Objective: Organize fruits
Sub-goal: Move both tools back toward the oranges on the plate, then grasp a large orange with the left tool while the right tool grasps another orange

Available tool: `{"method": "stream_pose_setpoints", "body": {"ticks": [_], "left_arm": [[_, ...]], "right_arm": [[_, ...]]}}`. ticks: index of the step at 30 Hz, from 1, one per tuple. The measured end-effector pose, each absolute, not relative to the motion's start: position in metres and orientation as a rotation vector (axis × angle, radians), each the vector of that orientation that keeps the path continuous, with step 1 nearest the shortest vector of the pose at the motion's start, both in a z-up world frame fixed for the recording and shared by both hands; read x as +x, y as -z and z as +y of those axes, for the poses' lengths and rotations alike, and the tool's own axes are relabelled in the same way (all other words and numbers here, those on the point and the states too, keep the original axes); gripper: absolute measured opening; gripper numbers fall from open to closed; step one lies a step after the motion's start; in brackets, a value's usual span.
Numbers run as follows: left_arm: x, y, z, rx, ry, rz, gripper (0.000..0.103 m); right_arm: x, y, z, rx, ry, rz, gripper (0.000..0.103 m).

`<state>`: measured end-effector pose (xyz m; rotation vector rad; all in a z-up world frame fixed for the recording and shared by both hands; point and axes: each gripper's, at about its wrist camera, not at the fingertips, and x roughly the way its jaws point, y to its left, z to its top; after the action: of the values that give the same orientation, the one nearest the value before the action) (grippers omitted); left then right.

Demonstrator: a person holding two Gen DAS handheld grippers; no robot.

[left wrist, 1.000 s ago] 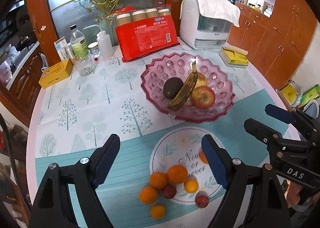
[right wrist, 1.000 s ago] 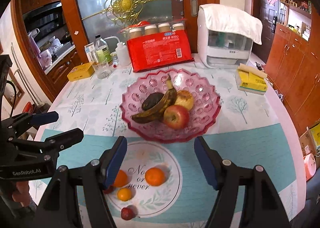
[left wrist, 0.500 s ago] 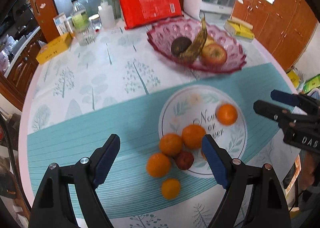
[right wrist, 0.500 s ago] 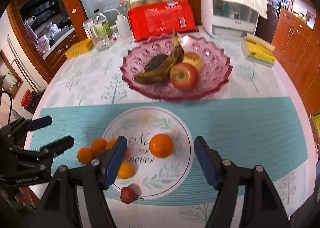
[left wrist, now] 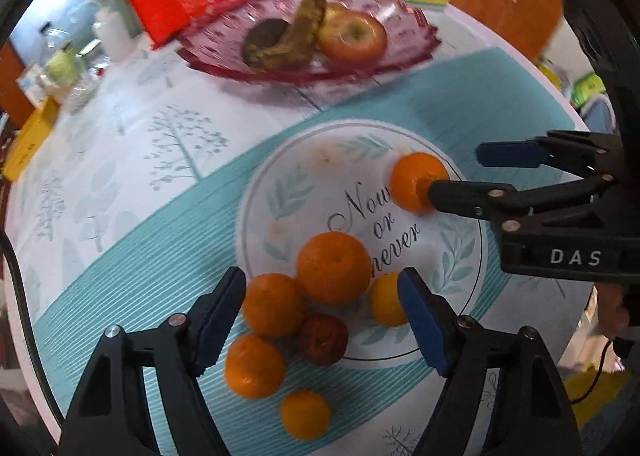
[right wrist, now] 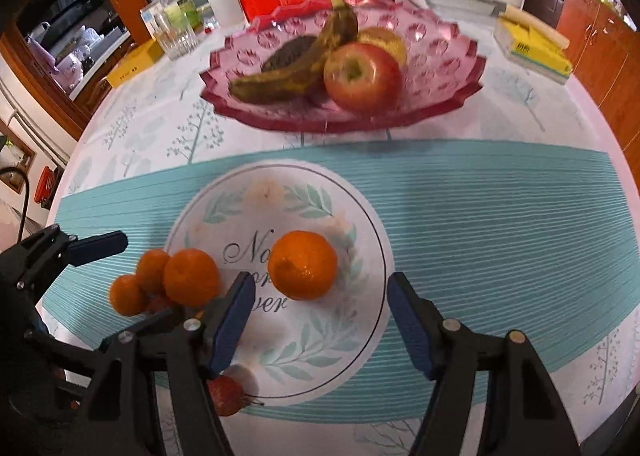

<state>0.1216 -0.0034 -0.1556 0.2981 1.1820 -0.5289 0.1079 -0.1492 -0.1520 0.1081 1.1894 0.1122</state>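
Both grippers are lowered closer to the fruit | left gripper (left wrist: 322, 310): jaws closing, clamped on nothing, above the orange cluster (left wrist: 334, 273) | right gripper (right wrist: 320, 316): closing around 1 lone orange (right wrist: 302, 265), untouched | bowl (right wrist: 452, 52) awaits.

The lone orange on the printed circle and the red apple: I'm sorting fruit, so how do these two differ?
The lone orange lies on the tablecloth's printed circle; the red apple already sits in the pink bowl. The orange is plain orange, the apple red with a yellow-green patch. The orange stands apart from other fruit; the apple leans against the banana. Both are round, whole and ungripped.
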Motion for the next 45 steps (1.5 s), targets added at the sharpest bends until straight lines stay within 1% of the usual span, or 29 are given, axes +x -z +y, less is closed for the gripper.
{"method": "stream_pose_setpoints", "body": {"ticks": [2, 3, 5, 6, 7, 9, 11, 12, 17, 21, 26, 27, 28, 29, 36, 45], "left_arm": [[0.127, 0.161, -0.007, 0.302, 0.553, 1.209, 0.070], [0.129, 0.162, -0.008, 0.309, 0.564, 1.207, 0.070], [0.132, 0.164, -0.011, 0.328, 0.586, 1.210, 0.070], [0.134, 0.165, -0.013, 0.337, 0.596, 1.214, 0.068], [0.136, 0.167, -0.014, 0.345, 0.607, 1.221, 0.065], [0.141, 0.171, -0.016, 0.361, 0.617, 1.232, 0.062], [0.145, 0.174, -0.017, 0.366, 0.635, 1.248, 0.060], [0.148, 0.175, -0.017, 0.357, 0.647, 1.256, 0.060], [0.156, 0.180, -0.012, 0.316, 0.689, 1.287, 0.058], [0.161, 0.184, -0.014, 0.327, 0.692, 1.312, 0.061], [0.174, 0.192, -0.017, 0.292, 0.671, 1.355, 0.059], [0.172, 0.193, -0.018, 0.288, 0.673, 1.357, 0.055], [0.172, 0.193, -0.019, 0.284, 0.686, 1.357, 0.047], [0.172, 0.193, -0.020, 0.280, 0.698, 1.359, 0.043], [0.169, 0.187, -0.022, 0.284, 0.661, 1.354, 0.041], [0.164, 0.150, 0.000, 0.182, 0.579, 1.308, 0.041]], "right_arm": [[0.112, 0.159, -0.148, 0.111, -0.122, 1.206, 0.062], [0.114, 0.162, -0.148, 0.112, -0.130, 1.217, 0.061], [0.118, 0.169, -0.146, 0.111, -0.143, 1.233, 0.056], [0.120, 0.171, -0.145, 0.111, -0.148, 1.240, 0.056], [0.121, 0.173, -0.144, 0.120, -0.164, 1.243, 0.054], [0.123, 0.176, -0.143, 0.133, -0.190, 1.245, 0.050], [0.123, 0.176, -0.141, 0.134, -0.211, 1.244, 0.043], [0.124, 0.176, -0.140, 0.139, -0.226, 1.243, 0.042], [0.123, 0.176, -0.141, 0.133, -0.244, 1.248, 0.041], [0.121, 0.173, -0.150, 0.130, -0.237, 1.247, 0.041], [0.119, 0.173, -0.155, 0.145, -0.234, 1.252, 0.041], [0.118, 0.173, -0.157, 0.146, -0.234, 1.250, 0.041], [0.117, 0.172, -0.158, 0.146, -0.235, 1.248, 0.041], [0.116, 0.171, -0.159, 0.146, -0.235, 1.246, 0.041], [0.111, 0.160, -0.160, 0.150, -0.243, 1.223, 0.040], [0.101, 0.141, -0.156, 0.132, -0.248, 1.188, 0.040]]}}
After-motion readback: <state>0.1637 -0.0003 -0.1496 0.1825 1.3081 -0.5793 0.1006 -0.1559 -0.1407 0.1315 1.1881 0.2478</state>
